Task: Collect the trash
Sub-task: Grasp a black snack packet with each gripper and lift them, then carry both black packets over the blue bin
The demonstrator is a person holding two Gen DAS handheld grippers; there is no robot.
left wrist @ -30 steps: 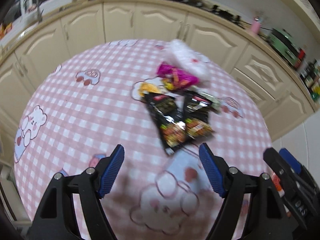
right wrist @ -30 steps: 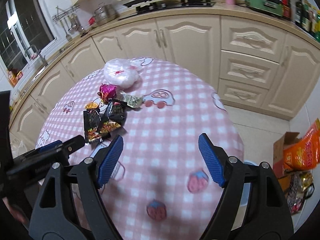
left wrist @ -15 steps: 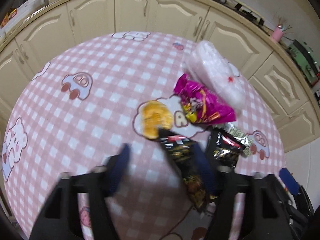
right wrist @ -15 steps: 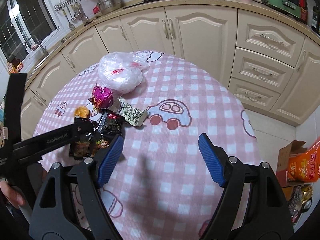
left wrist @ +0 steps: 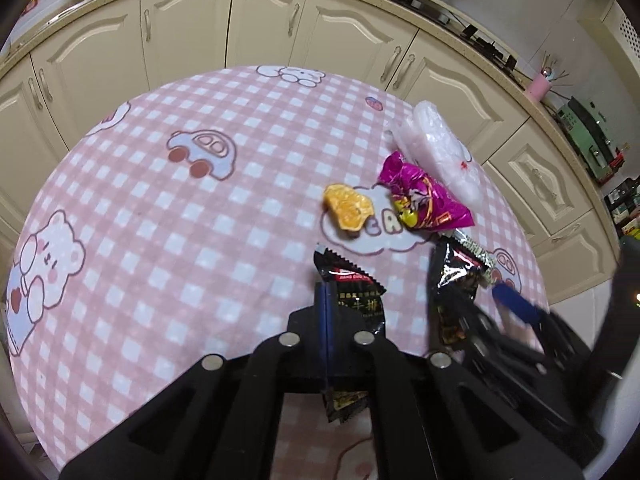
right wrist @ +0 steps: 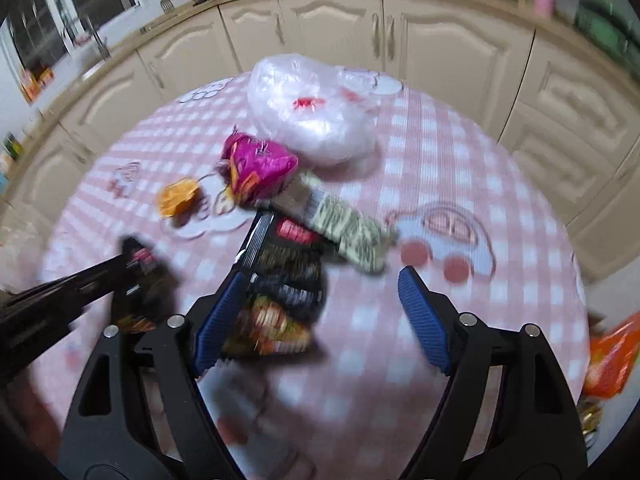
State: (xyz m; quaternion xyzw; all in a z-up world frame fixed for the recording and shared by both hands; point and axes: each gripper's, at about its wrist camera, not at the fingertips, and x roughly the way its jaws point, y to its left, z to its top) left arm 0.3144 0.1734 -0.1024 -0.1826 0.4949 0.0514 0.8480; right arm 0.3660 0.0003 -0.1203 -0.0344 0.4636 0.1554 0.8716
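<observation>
Now left claw [left wrist: 326,312] clamped on black wrapper [left wrist: 352,292], lengthwise along fingers, right claw [right wrist: 320,316] wide.

Glossy wrappers on matt checked cloth

Black snack packet [left wrist: 352,300] and magenta wrapper [left wrist: 424,200] shine like foil; plastic bag [right wrist: 312,108] translucent, crinkled; cabinets [left wrist: 192,32] smooth.
</observation>
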